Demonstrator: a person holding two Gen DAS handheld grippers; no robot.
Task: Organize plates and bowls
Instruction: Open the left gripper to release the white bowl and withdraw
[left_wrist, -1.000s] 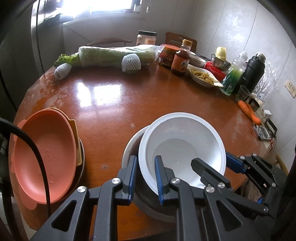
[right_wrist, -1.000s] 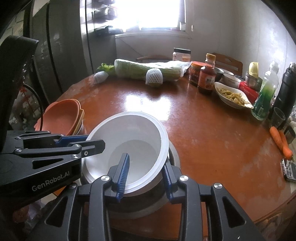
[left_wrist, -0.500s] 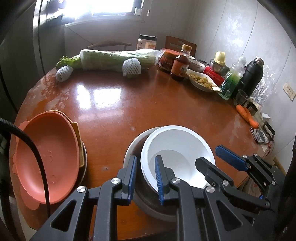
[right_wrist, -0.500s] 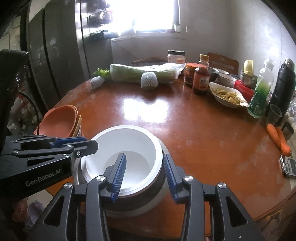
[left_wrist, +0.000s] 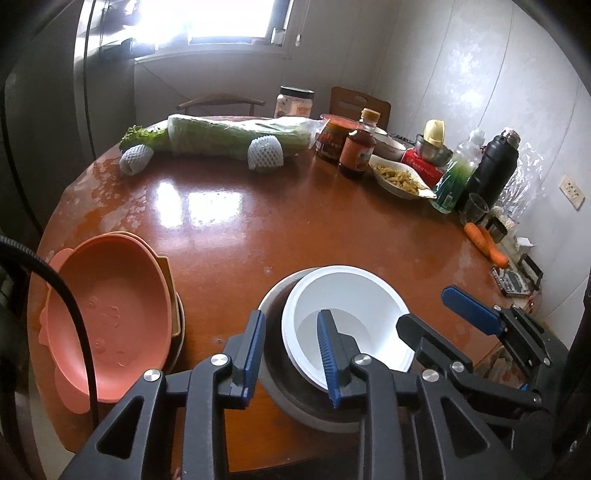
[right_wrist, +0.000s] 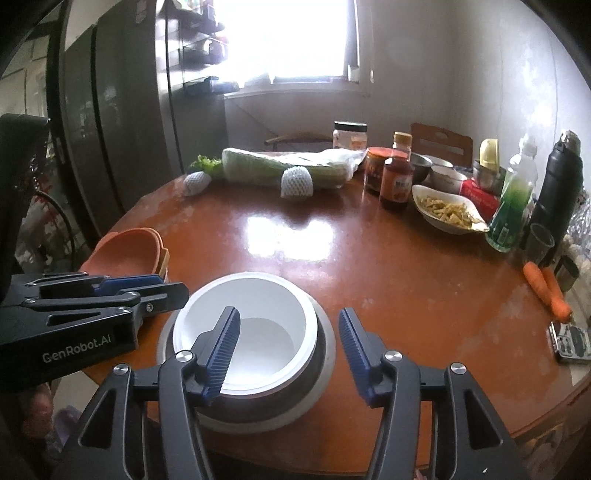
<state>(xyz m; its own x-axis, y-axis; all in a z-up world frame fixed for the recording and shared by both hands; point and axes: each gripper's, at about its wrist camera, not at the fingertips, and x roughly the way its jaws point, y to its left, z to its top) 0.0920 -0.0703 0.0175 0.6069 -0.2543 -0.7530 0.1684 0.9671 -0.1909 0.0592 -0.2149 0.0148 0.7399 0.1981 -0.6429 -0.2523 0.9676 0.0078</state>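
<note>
Near the tabletop's (right_wrist: 369, 280) front edge we've got the white bowl (right_wrist: 247, 332) nested mouth-up in the grey bowl (right_wrist: 325, 354), orange plates (left_wrist: 107, 317) stacked at the left edge. Since a moment ago it's been lowered in and released: left gripper (left_wrist: 291, 354) jaws narrowly parted astride both rims, right gripper (right_wrist: 288, 350) jaws wide. Cabbage (right_wrist: 288, 166), bottles (right_wrist: 397, 181), carrots (right_wrist: 546, 291) line the far and right edges.

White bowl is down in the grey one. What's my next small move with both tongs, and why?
Probably lift both tongs straight up and clear. The white bowl already sits nested in the grey bowl, and both the left tongs and right tongs are open, each straddling its rim without gripping.
</note>
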